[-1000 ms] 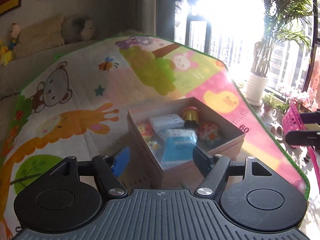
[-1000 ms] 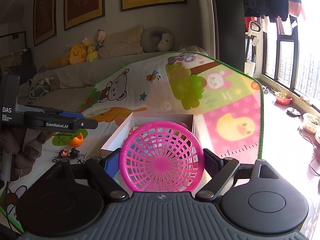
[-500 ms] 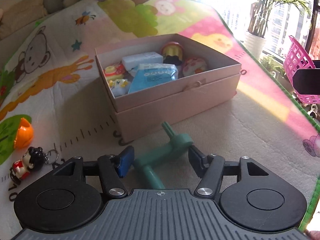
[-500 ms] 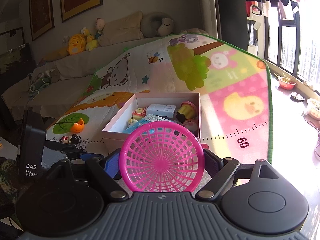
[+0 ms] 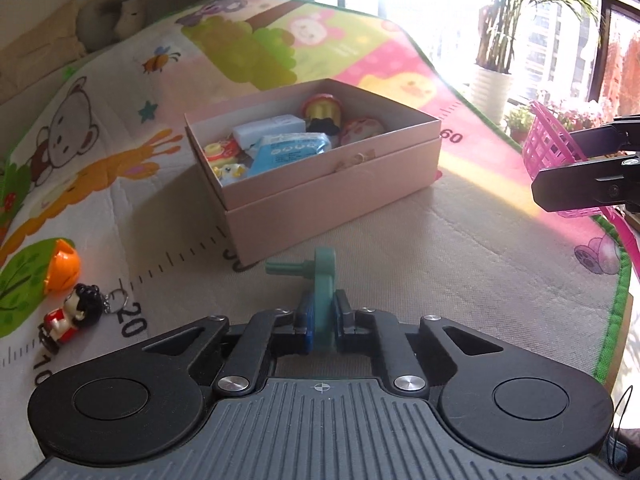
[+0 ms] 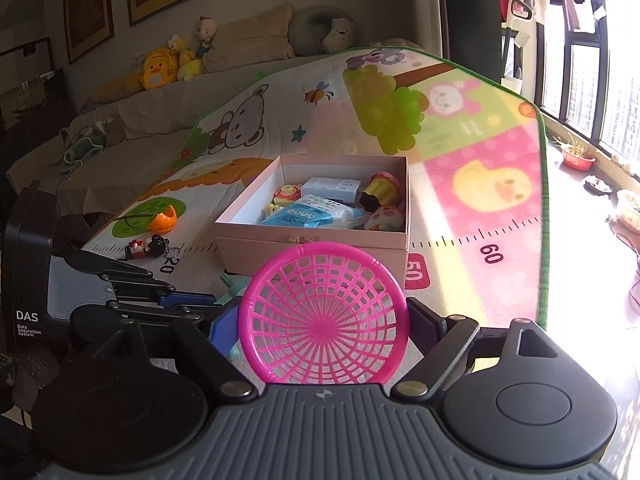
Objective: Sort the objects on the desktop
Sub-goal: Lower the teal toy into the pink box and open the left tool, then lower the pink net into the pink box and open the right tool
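My left gripper (image 5: 322, 322) is pinched on the green toy (image 5: 320, 280), which stands upright between the pads with a peg sticking out toward 9 o'clock. The pink box (image 5: 332, 200) sits just beyond at 12 o'clock, its near corner close to the toy; a blue pack (image 5: 290, 152) and small toys lie inside, below its rim. At 9 o'clock an orange shell (image 5: 62, 266) and a keychain doll (image 5: 72, 314) lie on the mat (image 5: 460, 248), well apart from the box. Bare mat runs from 1 to 3 o'clock up to the green hem (image 5: 622, 292). My right gripper (image 6: 322, 320) clamps the pink basket (image 6: 324, 314) across its rim, tipped so its mouth faces the box at 12 o'clock. From the right wrist, the left gripper (image 6: 200, 300) sits at 9 o'clock, just beside the basket. The mat's edge runs along 2 to 3 o'clock, with floor beyond.
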Motion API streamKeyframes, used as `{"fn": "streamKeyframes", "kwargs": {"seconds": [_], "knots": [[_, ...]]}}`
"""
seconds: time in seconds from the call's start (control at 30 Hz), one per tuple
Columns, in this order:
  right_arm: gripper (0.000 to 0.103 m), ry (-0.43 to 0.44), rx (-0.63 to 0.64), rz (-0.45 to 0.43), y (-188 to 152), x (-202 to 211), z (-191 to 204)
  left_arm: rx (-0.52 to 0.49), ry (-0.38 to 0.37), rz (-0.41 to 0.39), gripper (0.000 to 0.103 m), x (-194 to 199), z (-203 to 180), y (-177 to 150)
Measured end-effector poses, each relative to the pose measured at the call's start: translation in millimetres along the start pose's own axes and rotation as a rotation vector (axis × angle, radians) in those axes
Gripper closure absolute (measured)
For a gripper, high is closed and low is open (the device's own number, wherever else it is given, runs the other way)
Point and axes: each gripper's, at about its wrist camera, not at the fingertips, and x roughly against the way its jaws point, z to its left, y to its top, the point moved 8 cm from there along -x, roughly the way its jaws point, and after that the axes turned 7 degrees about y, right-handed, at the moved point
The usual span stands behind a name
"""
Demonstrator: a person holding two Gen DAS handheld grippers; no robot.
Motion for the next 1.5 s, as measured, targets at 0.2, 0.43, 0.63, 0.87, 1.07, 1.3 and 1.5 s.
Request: {"fn": "streamKeyframes", "kwargs": {"seconds": [0.2, 0.43, 0.63, 0.87, 1.07, 1.3, 1.5], "knots": [[0.019, 0.005, -0.003, -0.003, -2.2, 1.2, 2.3, 0.081, -0.023, 0.040, 0.073, -20.0, -1.8, 7.4], [0.019, 0.000, -0.013, 0.001, -5.7, 0.7, 0.2, 0.099, -0.010, 0.041, 0.089, -28.7, -5.9, 15.7], [0.019, -0.013, 0.014, -0.045, 9.7, 17.7, 0.6, 0.069, -0.023, -0.056, 0.089, 23.3, -1.8, 22.1], [0.019, -0.062, 0.079, -0.220, 83.5, 46.3, -8.2, 0.042, -0.002, -0.297, 0.089, 64.9, 20.1, 116.1], [0.019, -0.024, -0.002, -0.203, 138.6, 0.4, -28.3, 0.122, -0.026, -0.244, 0.051, 2.9, 42.5, 151.0], [0.019, -0.008, -0.114, -0.100, 166.1, -101.4, -53.4, 0.168, 0.082, -0.173, 0.017, 8.5, 74.3, 72.8], [0.019, -0.120, -0.094, 0.008, 150.3, -186.8, -62.4, 0.201, 0.172, -0.081, 0.006, 13.9, 90.8, 2.3]]}}
